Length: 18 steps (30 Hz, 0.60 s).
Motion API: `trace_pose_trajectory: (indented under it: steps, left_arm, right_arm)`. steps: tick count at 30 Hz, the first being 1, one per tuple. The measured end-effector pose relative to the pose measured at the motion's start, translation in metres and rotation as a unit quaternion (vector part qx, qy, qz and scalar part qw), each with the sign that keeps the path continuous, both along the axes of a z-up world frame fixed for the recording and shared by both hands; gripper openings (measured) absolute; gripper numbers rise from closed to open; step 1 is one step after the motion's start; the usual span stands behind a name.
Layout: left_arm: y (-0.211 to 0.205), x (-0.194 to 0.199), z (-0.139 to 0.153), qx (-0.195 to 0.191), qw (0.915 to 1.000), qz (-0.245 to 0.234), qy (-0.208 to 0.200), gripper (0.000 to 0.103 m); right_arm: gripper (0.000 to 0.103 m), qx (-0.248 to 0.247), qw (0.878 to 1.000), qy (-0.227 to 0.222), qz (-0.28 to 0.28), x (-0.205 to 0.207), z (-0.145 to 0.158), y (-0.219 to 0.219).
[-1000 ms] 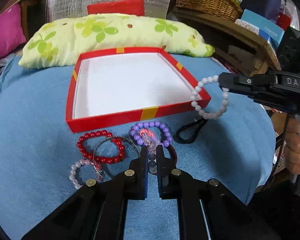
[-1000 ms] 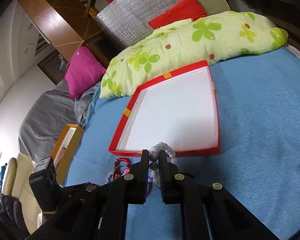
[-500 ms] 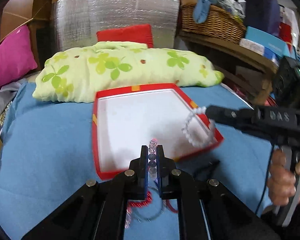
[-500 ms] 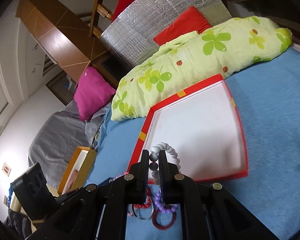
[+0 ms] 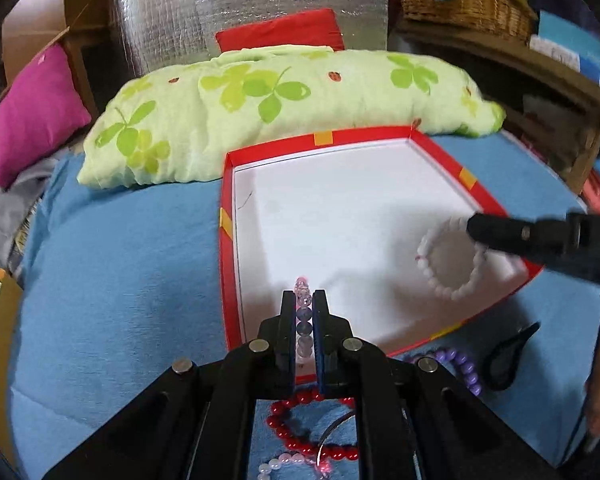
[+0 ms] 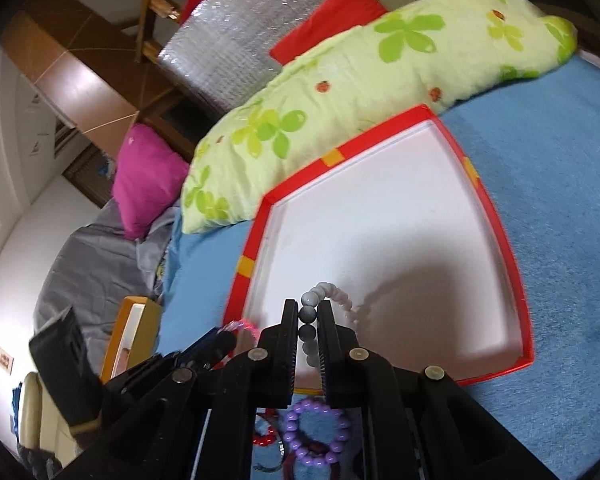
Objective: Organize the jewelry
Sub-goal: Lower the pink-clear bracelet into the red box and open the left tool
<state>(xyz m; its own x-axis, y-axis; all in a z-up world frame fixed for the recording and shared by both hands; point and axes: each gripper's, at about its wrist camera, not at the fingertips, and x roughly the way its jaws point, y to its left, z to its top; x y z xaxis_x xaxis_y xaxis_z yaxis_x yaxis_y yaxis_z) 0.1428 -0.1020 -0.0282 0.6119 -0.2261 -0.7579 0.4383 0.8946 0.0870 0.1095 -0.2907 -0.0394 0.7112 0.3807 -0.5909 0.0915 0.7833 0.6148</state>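
Jewelry is split between the two tongs and the blue blanket point(image 5: 112, 280) in front of the red box point(image 5: 230, 184). The left tongs point(image 5: 303, 308) are clamped on a clear pink bead bracelet point(image 5: 302, 294), which they hold over the near edge of the red box's white floor. The right tongs point(image 6: 308, 322) are clamped on a white bead bracelet point(image 6: 332, 292); its loop hangs over the white floor near the box's near right corner, as the left wrist view shows point(image 5: 452, 264). On the blanket just in front of the box lie a red bead bracelet point(image 5: 300, 436), a purple bead bracelet point(image 6: 316, 432), a pale pink bead bracelet point(image 5: 280, 466), a thin metal bangle point(image 5: 332, 430) and a black loop point(image 5: 508, 356). A green flowered pillow point(image 5: 284, 100) lies touching the far side of the box, with a red cushion point(image 5: 280, 34) behind it and a pink cushion point(image 5: 32, 116) to the box's far left.
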Motion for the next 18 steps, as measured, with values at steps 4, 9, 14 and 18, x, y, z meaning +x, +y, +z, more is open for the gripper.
trace_pose_trajectory:
  steps: [4, 9, 14, 18]
  left_arm:
    - [-0.001, -0.006, -0.003, 0.026, 0.9996, 0.005, -0.004, 0.027]
    - [0.001, -0.021, 0.003, 0.051, 0.9981, 0.015, -0.032, 0.049]
    - [0.009, -0.035, 0.010, 0.057, 0.9969, 0.022, -0.050, 0.055]
    - [0.016, -0.041, 0.014, 0.061, 0.9959, 0.032, -0.058, 0.056]
  right_arm:
    - [0.013, -0.014, 1.000, 0.004, -0.023, -0.003, 0.003, -0.008]
    - [0.014, -0.031, 0.999, 0.011, -0.024, -0.010, 0.009, -0.012]
    - [0.021, -0.054, 0.999, 0.010, -0.003, -0.020, 0.016, -0.002]
    - [0.041, -0.057, 0.998, 0.014, 0.009, -0.028, 0.018, 0.004]
